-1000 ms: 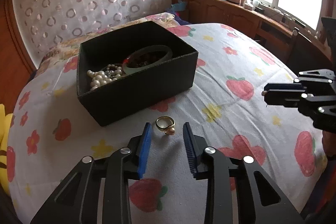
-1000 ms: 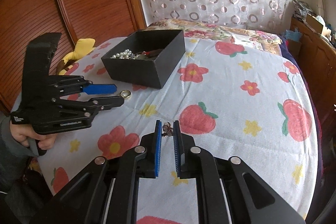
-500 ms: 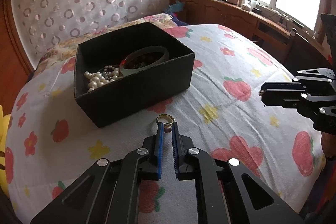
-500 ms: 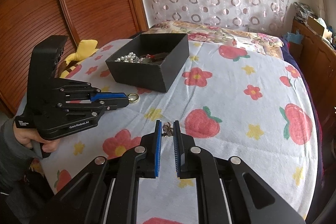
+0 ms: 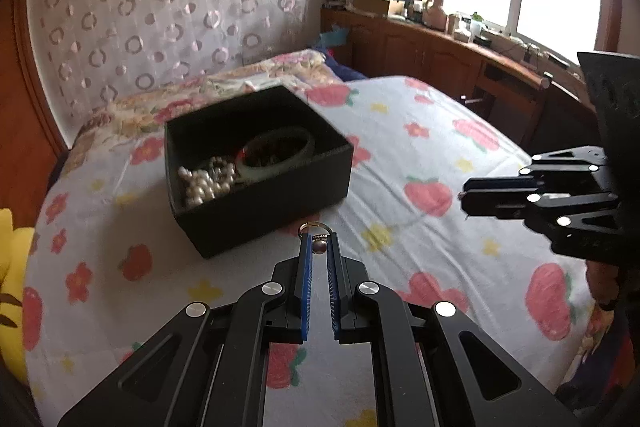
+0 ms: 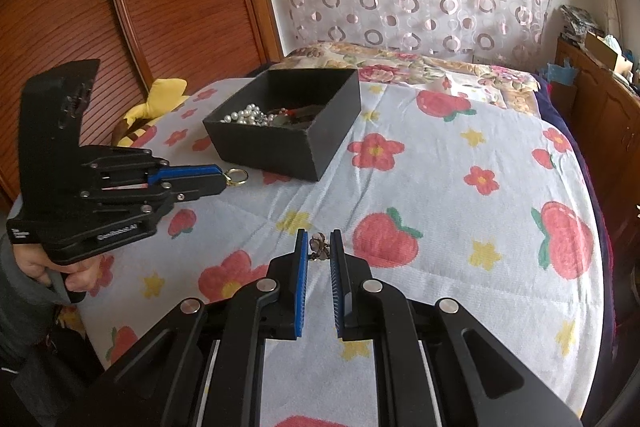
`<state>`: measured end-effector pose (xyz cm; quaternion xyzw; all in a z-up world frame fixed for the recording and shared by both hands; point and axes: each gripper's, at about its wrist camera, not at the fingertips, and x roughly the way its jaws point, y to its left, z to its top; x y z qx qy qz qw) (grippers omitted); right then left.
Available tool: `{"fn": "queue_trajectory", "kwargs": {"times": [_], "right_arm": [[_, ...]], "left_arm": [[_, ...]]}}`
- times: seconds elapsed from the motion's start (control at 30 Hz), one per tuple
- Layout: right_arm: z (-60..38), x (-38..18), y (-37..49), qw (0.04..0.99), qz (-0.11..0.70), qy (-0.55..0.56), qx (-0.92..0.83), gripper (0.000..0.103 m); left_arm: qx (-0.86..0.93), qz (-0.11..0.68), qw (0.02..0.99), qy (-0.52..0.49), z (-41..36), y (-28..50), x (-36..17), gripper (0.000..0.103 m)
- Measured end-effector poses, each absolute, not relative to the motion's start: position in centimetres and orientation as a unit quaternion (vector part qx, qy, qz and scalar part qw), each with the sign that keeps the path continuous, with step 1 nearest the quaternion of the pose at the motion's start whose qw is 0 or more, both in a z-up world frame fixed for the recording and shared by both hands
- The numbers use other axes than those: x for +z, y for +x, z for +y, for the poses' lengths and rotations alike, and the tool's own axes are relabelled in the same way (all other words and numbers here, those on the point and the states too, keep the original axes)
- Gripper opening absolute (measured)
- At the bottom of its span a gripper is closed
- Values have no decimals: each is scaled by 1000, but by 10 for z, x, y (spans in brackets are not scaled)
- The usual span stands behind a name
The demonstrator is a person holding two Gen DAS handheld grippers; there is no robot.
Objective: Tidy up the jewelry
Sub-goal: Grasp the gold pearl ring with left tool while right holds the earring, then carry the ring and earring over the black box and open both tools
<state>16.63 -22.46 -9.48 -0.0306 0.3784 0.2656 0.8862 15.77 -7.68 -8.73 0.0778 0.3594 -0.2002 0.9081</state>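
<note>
Gold ring (image 5: 314, 228) pinched in left fingers (image 5: 305, 255); small trinket (image 6: 318, 246) in right fingers (image 6: 301, 255).

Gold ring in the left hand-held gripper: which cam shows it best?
The right wrist view: the gold ring sticks out past the tips of the left hand-held gripper, side-on, its full loop visible. The left wrist view shows only the top arc of the ring above its own fingers, with a bead between them.
</note>
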Motion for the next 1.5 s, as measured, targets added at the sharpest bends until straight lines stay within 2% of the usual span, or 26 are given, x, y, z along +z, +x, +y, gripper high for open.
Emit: {"fn": "queue_trajectory", "kwargs": {"times": [0.5, 0.87, 0.97, 1.03, 1.07, 1.13, 1.27, 1.33, 1.4, 1.5], "right_arm": [[-190, -53, 187, 900, 334, -52, 275, 12], [-152, -47, 235, 900, 335, -59, 273, 13], [-144, -53, 242, 899, 341, -61, 269, 16], [-142, -55, 244, 900, 342, -61, 265, 26], [-145, -57, 243, 900, 342, -60, 265, 29], [-146, -57, 242, 902, 340, -58, 260, 41], [-155, -56, 238, 906, 334, -50, 257, 42], [-161, -55, 231, 910, 327, -43, 253, 42], [-167, -53, 222, 914, 318, -36, 249, 43], [-174, -51, 201, 923, 299, -26, 242, 50]], "left_arm": [[-167, 317, 931, 65, -59, 181, -46, 6], [-147, 323, 933, 60, -46, 203, -48, 7], [-143, 329, 932, 54, -42, 209, -52, 7], [-138, 332, 932, 47, -39, 212, -54, 8], [-135, 331, 933, 45, -38, 212, -55, 10], [-130, 331, 934, 42, -35, 211, -56, 25], [-117, 316, 940, 43, -32, 199, -55, 49], [-108, 307, 945, 46, -32, 191, -53, 71], [-103, 300, 947, 46, -31, 183, -52, 83], [-96, 290, 951, 45, -31, 167, -48, 86]]}}
